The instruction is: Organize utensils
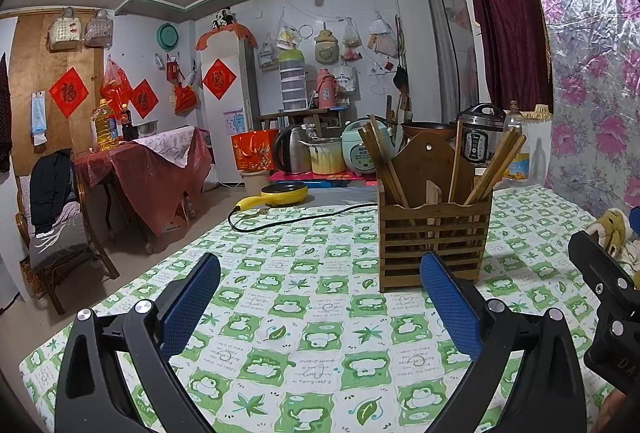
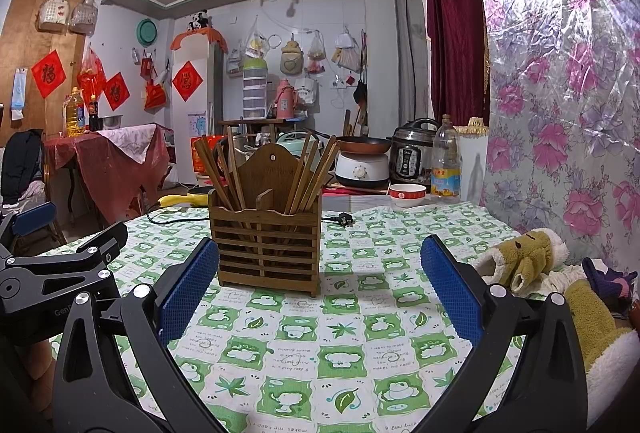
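Table [image 2: 360, 317]: green-checked cloth.
Holder [image 2: 266, 245]: wooden, upright mid-table, ahead of both grippers.
Chopsticks [image 2: 308, 169]: standing in both its compartments.
Left gripper [image 1: 320, 307]: fingers wide, empty.
Right gripper [image 2: 320, 293]: fingers wide, empty.

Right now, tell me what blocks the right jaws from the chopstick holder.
Nothing visible does. The open right gripper faces the wooden chopstick holder over bare tablecloth; the plush toy lies off to the right.
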